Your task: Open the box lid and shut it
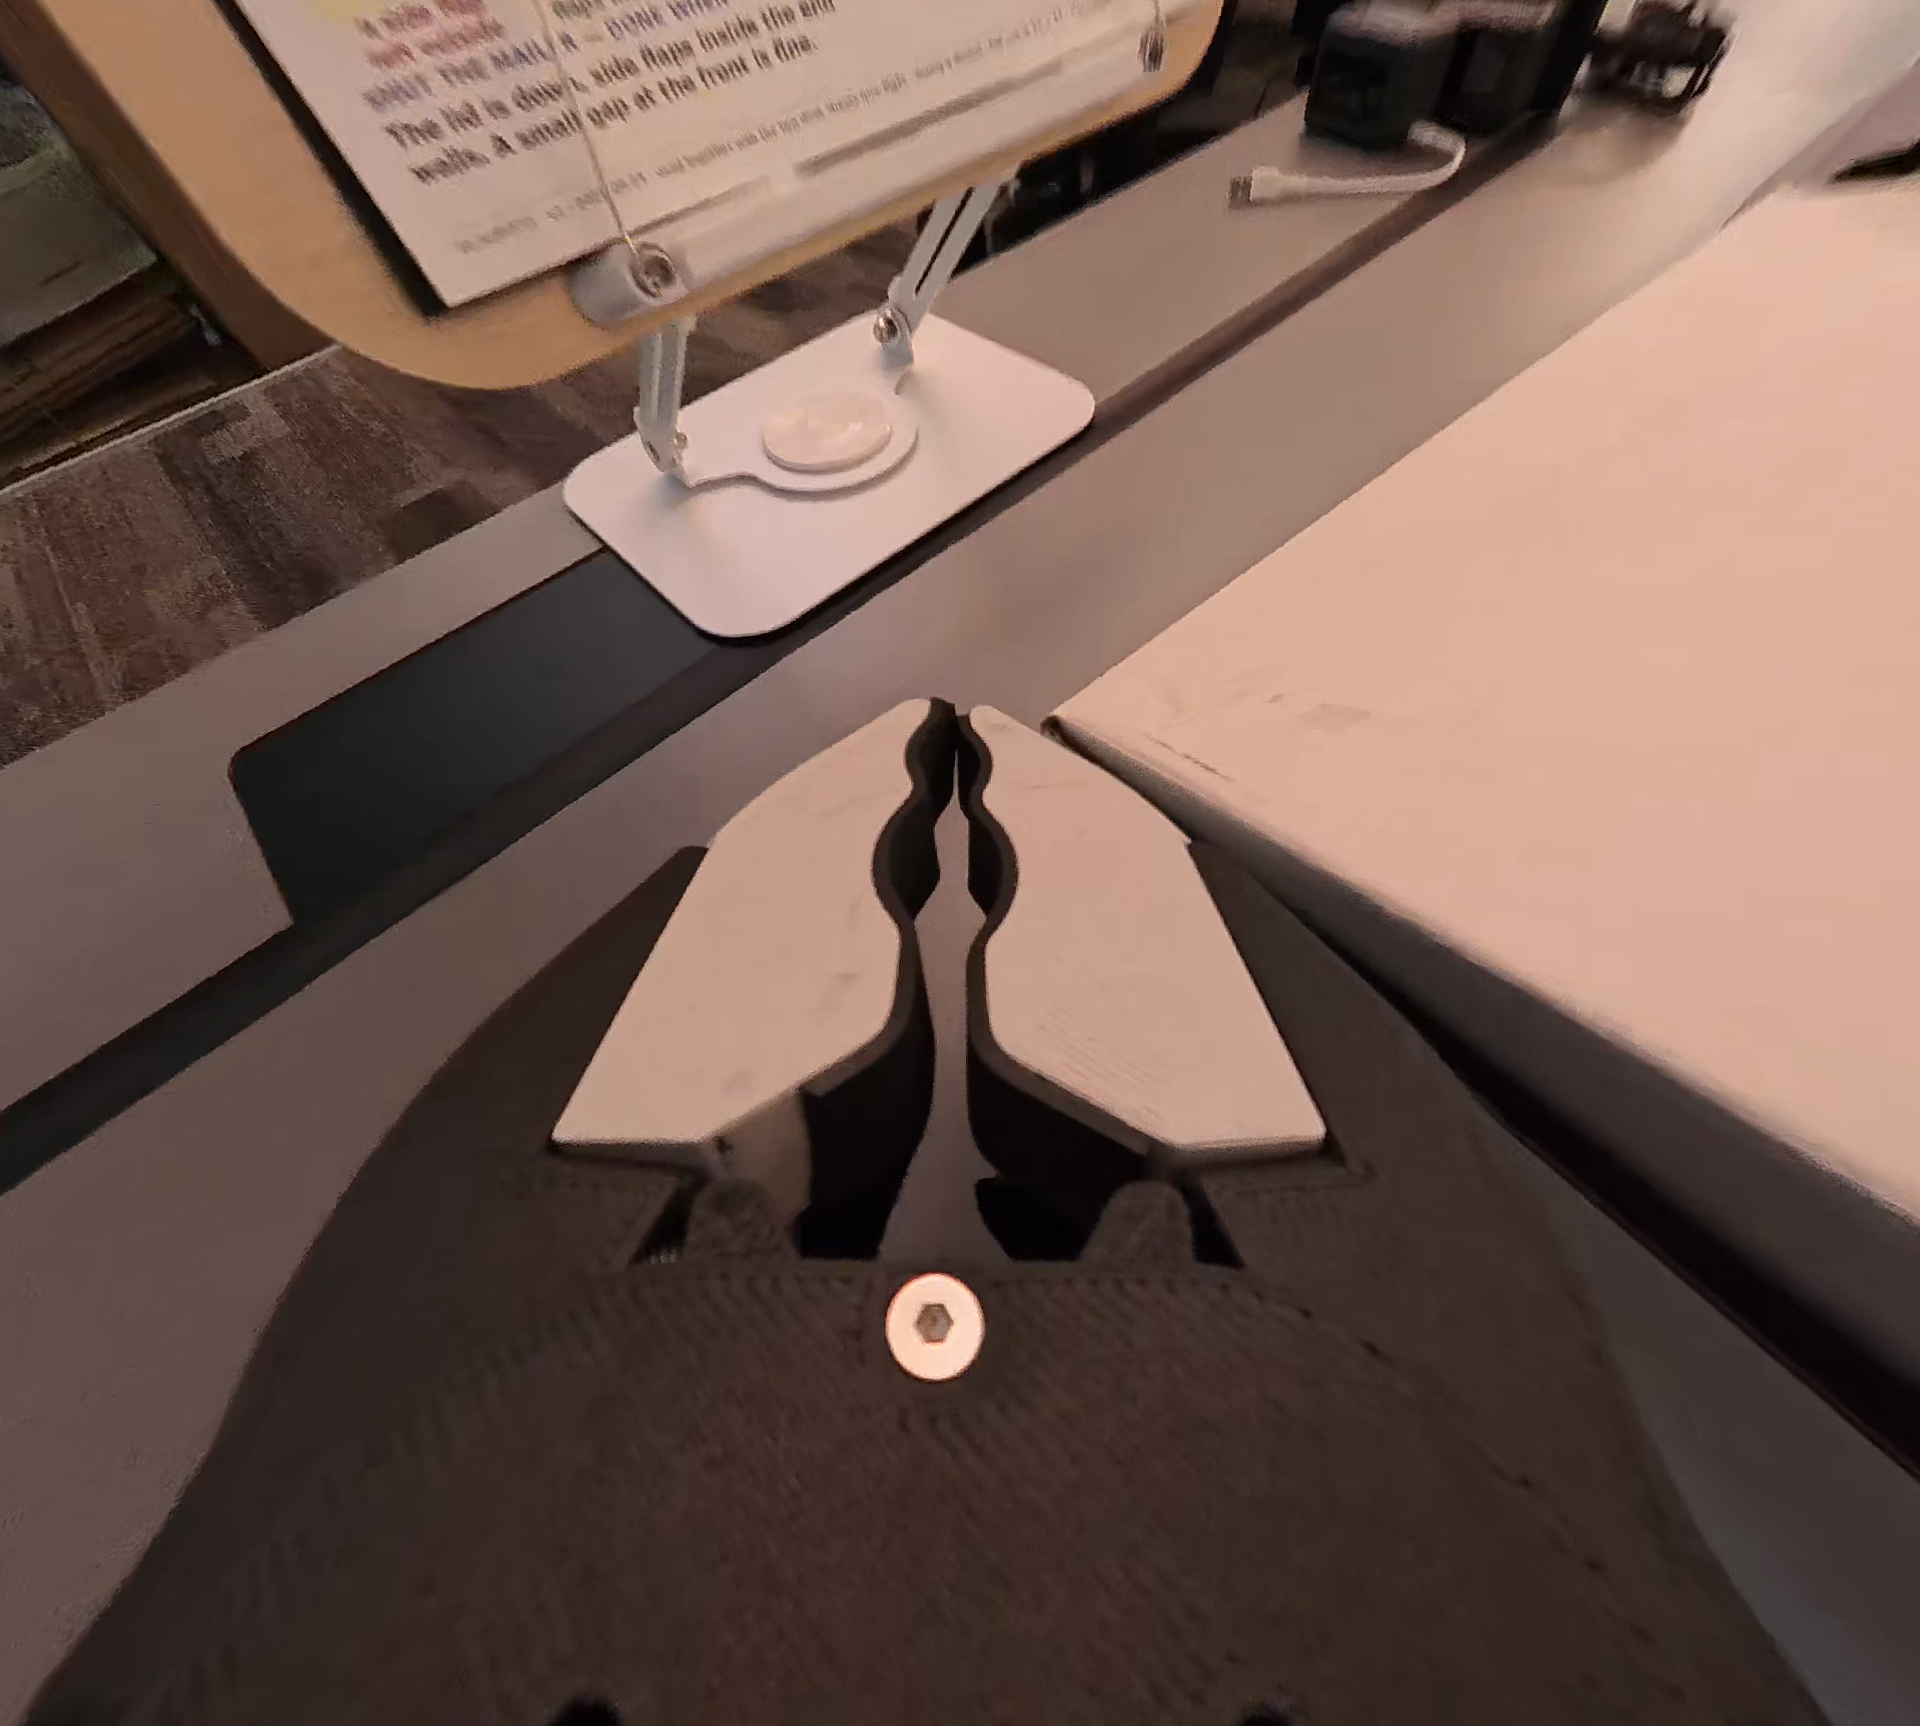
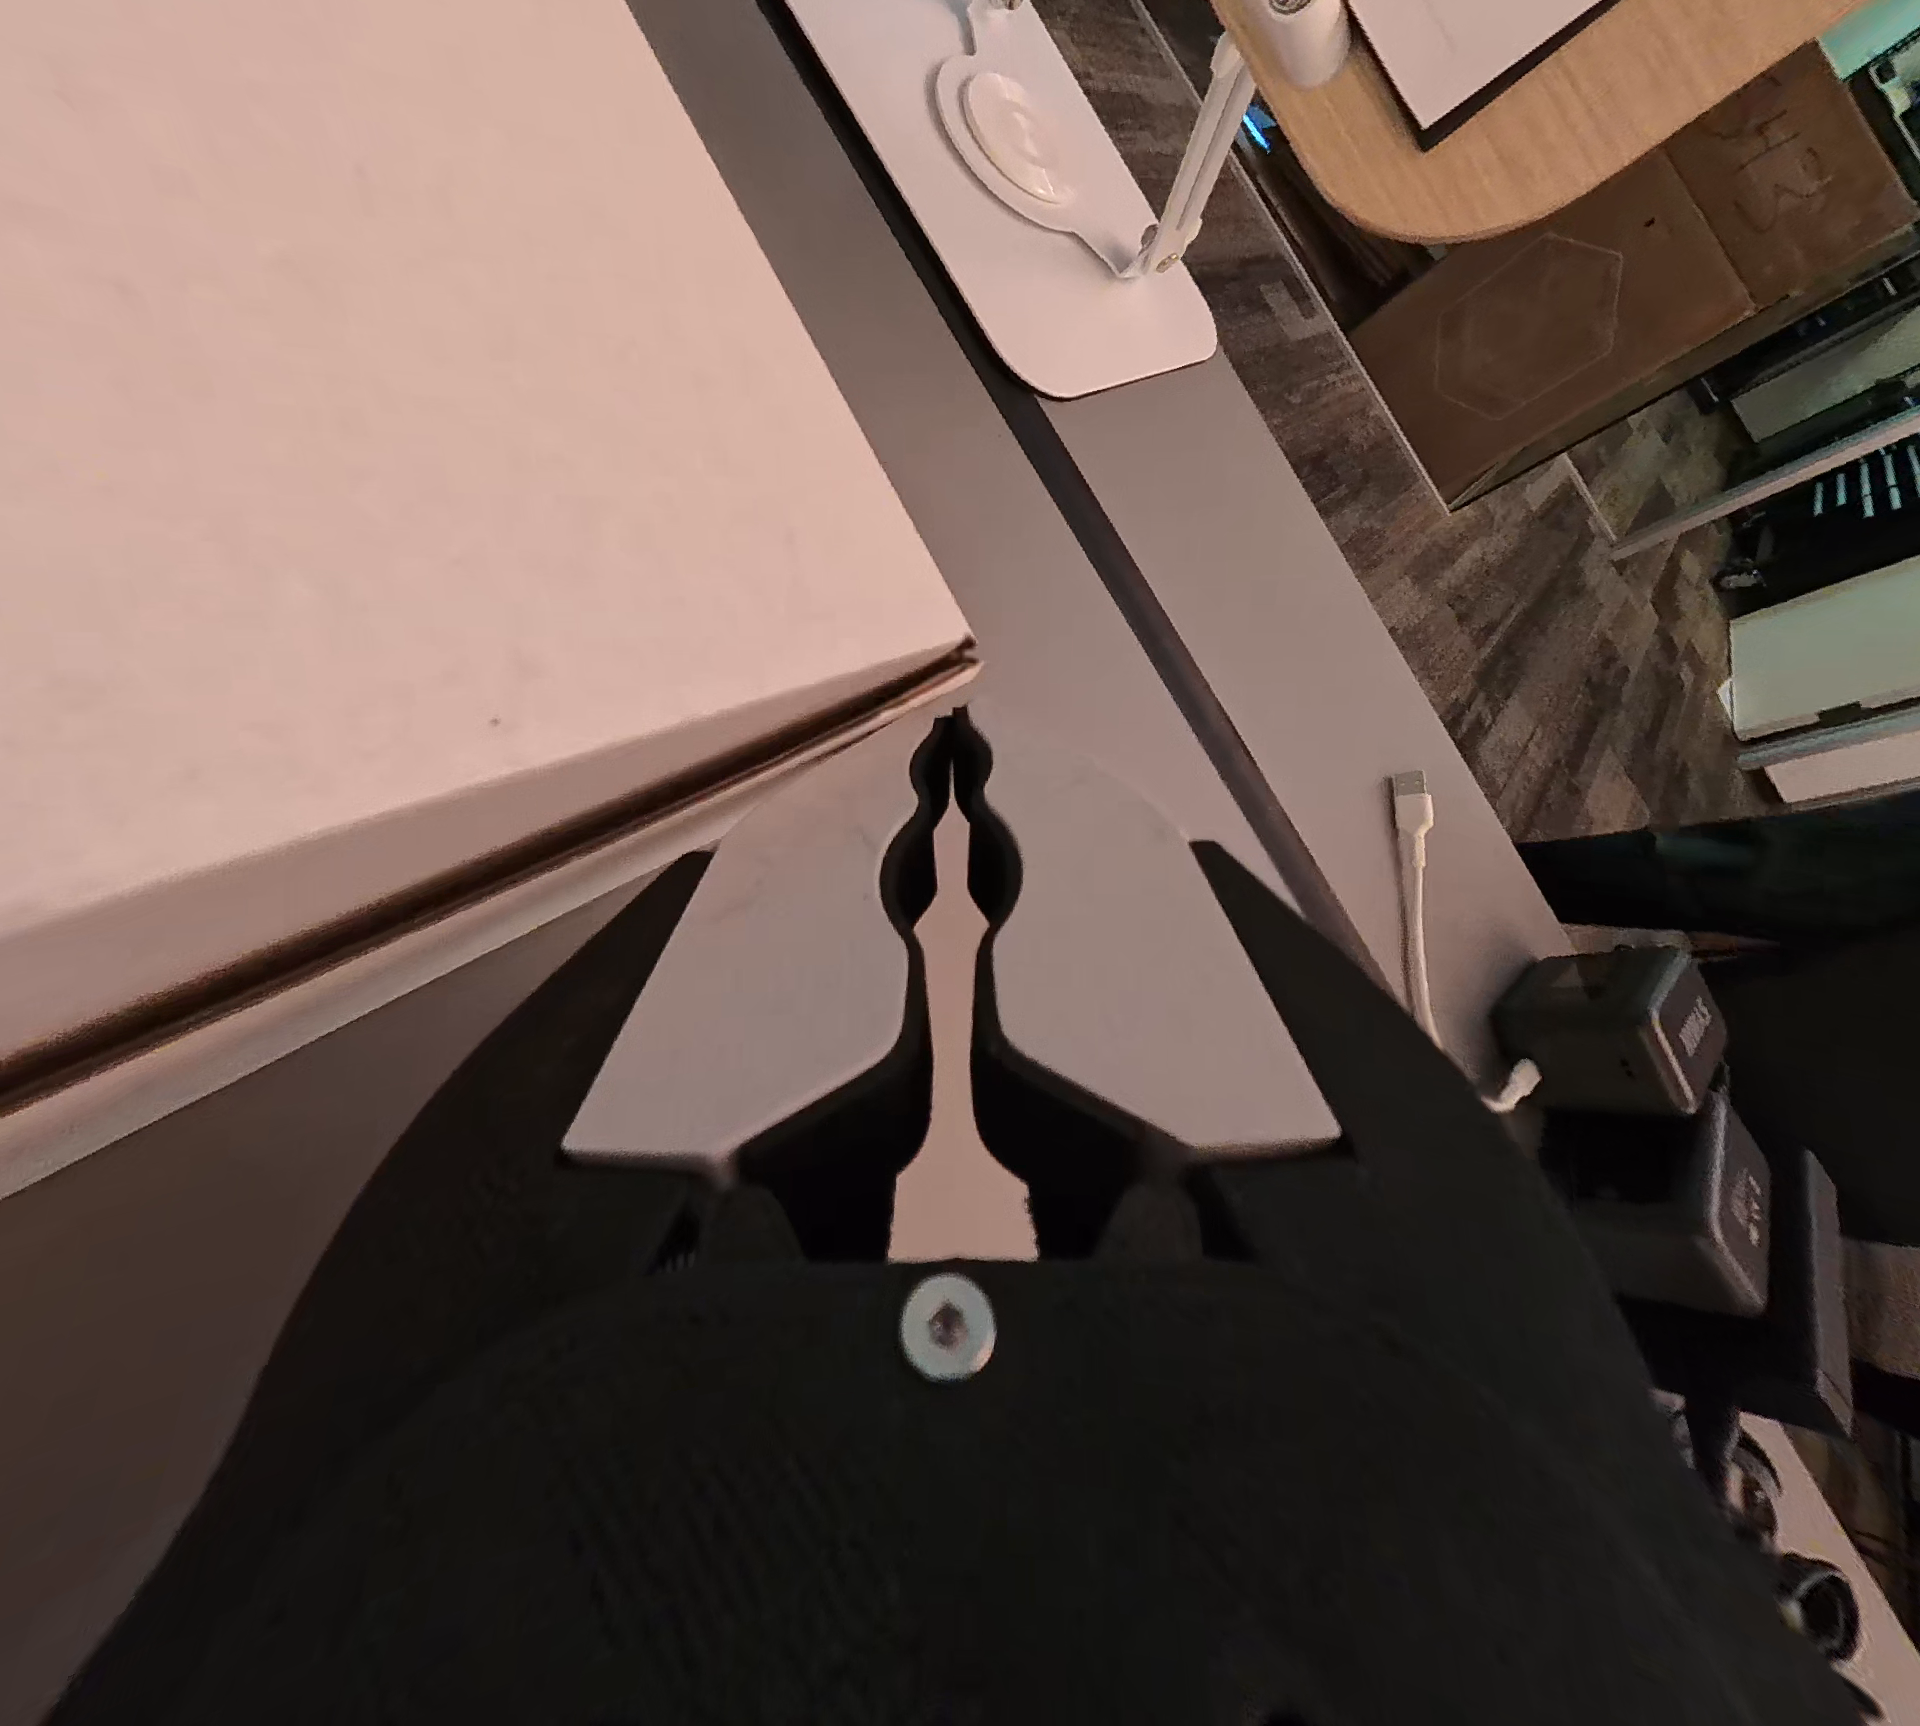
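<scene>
Left wrist view first: the left gripper [image 1: 956,720] has its fingers pressed together on nothing, hanging just off the corner of the white box [image 1: 1558,585]. The box sits flat on the grey table [image 1: 156,845], filling the right side, lid down. It looks like thin white cardboard, so I'd guess light, a bit bendy, and easy to dent or crease if you pinch hard. Behind it there's a white stand [image 1: 831,471] holding a wooden board with a printed sheet [image 1: 582,14], plus a white cable [image 1: 1351,175] and some dark gear at the far edge.

Right wrist view: the right gripper [image 2: 954,726] is also closed and empty, tips just beside the box's other corner [image 2: 364,326]. Here you can see a dark seam [image 2: 520,845] where the lid meets the wall, and that's where I'd slip a fingertip under, near the corner, and lift gently. The table looks smooth, so the box might slide. Patterned carpet [image 2: 1507,637] and a brown carton [image 2: 1558,326] sit beyond.
</scene>
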Demonstrator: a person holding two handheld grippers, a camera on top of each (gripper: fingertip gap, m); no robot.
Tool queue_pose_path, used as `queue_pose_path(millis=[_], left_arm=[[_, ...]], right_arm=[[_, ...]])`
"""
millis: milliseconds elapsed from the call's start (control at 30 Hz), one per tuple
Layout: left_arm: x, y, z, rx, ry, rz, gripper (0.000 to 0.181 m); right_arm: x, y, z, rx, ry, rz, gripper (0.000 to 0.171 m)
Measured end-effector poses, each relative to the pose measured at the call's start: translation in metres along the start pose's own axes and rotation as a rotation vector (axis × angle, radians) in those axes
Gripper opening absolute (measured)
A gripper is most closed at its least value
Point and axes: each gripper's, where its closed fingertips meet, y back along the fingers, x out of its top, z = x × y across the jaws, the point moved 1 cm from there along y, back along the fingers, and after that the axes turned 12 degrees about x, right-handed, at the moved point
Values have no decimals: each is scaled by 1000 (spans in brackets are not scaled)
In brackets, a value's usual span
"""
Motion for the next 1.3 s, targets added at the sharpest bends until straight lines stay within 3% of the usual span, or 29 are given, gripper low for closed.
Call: queue_pose_path(millis=[133, 267, 433, 600, 700, 1300], left_arm=[[-2, 29, 7, -74, 88, -41, 0], [-27, 41, 12, -43, 29, -104, 0], [-38, 17, 12, 2, 15, -121, 0], [-22, -20, 6, 57, 48, -55, 0], [-13, -29, 9, 76, 66, 3, 0], [-14, -18, 9, 59, -3, -4, 0]], right_arm=[[-5, 6, -7, 6, -18, 10, 1], [-6, 15, -13, 14, -45, 41, 1], [-2, 22, -13, -41, -27, 50, 1], [5, 17, 0, -191, 60, 5, 1], [7, 13, -6, -155, 79, 36, 1], [9, 15, -10, -140, 40, 135, 0]])
